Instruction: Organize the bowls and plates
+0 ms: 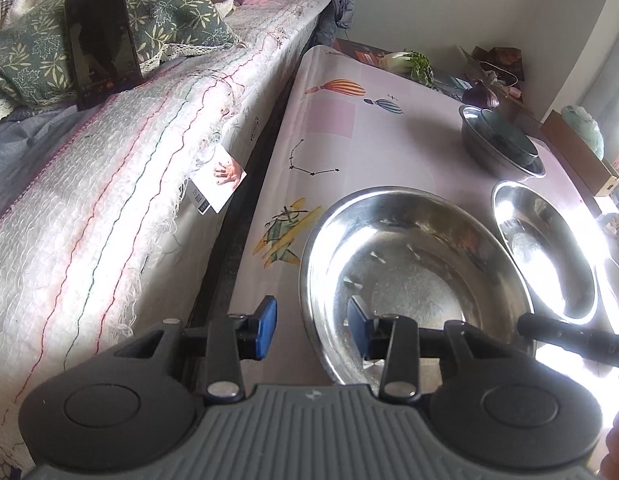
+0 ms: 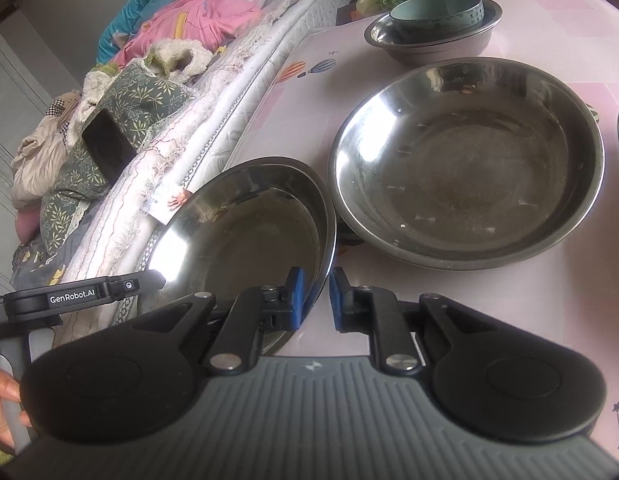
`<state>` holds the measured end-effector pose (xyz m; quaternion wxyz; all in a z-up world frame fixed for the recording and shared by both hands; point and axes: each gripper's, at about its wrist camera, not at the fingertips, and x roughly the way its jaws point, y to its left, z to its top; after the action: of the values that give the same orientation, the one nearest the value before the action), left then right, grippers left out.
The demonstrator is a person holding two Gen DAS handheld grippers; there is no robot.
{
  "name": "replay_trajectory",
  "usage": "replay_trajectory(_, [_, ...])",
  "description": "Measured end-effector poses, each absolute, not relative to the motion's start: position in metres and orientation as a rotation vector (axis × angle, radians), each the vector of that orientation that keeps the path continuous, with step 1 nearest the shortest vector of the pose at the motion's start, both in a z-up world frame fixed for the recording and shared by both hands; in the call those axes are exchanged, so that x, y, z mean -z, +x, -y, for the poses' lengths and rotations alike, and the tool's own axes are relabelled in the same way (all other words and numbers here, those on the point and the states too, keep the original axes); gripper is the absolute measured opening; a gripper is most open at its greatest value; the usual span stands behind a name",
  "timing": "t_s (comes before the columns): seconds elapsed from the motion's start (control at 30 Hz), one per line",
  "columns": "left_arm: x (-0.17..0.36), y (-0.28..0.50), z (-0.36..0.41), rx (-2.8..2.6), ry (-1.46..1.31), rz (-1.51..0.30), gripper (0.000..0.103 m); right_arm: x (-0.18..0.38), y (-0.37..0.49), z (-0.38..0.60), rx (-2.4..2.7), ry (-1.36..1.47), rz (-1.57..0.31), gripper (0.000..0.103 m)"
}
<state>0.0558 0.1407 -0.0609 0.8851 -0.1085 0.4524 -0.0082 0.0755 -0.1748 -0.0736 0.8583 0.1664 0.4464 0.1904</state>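
Both wrist views are angled down, close over the table [image 1: 349, 128] beside the bed [image 1: 109, 208]; the near steel dish [image 2: 245, 216] and stacked bowls [image 2: 433, 24] are shared.

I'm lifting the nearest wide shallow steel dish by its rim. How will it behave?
The wide shallow steel dish looks rigid, so it probably won't flex. Its thin, mirror-polished rim may slip in a pinch grip. Held at one edge, its broad span will likely tilt downward.

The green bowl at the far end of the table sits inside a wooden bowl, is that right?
Not quite. The green bowl does sit at the far end of the table, but inside a steel bowl, not a wooden one. The right wrist view shows its shiny metal rim.
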Motion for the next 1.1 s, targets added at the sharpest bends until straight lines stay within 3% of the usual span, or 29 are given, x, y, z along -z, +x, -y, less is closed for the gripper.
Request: replay_trajectory(1.1, [0.076,0.063,-0.128,0.062,-0.204,-0.967,0.034,0.077,0.081,0.167,-0.364,0.332,-0.942,0.015])
